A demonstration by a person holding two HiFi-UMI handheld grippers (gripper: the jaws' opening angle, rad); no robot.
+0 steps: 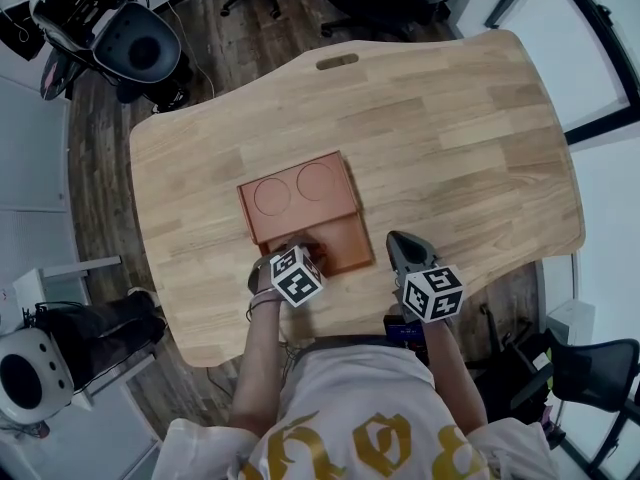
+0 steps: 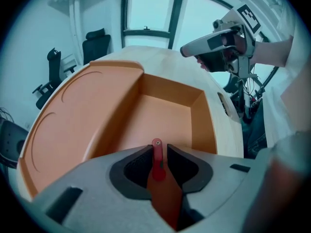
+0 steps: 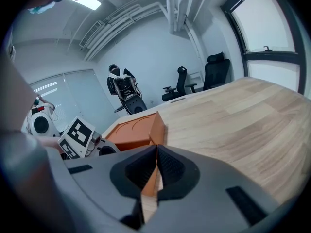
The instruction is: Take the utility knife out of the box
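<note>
The utility knife [image 2: 156,160] is being gripped right now by the left gripper [image 2: 157,150]: its jaws are being pressed shut on the thin red body, and the riveted tip is being shown just past them. So the grasp is being counted as done.

The knife is being held over the near end of the orange box [image 1: 345,236], above the open compartment [image 2: 165,118], whose floor is being shown bare with nothing else lying in it. In the head view the left gripper is being seen over the box's near edge, so the knife is not yet being judged clear of the box. Whether it is touching the floor cannot be told.

The right gripper [image 3: 156,152] is being kept out of play, jaws closed together on nothing, poised above the wooden table [image 1: 450,138] just to the right of the box. The orange corner glimpsed past its jaws is being read as the box behind, not as something held.

What is left, by this reading: the knife is to be carried out over the rim, away from the box.
</note>
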